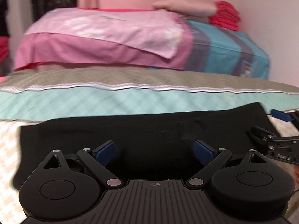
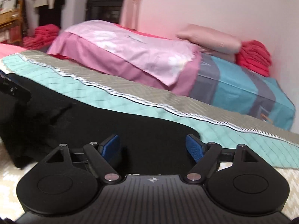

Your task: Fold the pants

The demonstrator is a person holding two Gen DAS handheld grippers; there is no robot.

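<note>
Black pants (image 1: 142,128) lie flat on the bed's quilt, folded into a wide dark band; they also show in the right wrist view (image 2: 115,123). My left gripper (image 1: 154,150) is open just above the near edge of the pants, blue pads apart, nothing between them. My right gripper (image 2: 152,145) is open over the right end of the pants, empty. The right gripper's blue-padded fingers (image 1: 280,114) show at the right edge of the left wrist view. The left gripper's black body (image 2: 13,91) shows at the left edge of the right wrist view.
A teal, grey and cream quilt (image 1: 112,102) covers the bed. Behind it lies a pink pillow (image 1: 104,37) and a blue-striped pillow (image 1: 233,50). Red folded cloth (image 1: 226,15) and a peach bolster (image 1: 185,3) sit against the wall.
</note>
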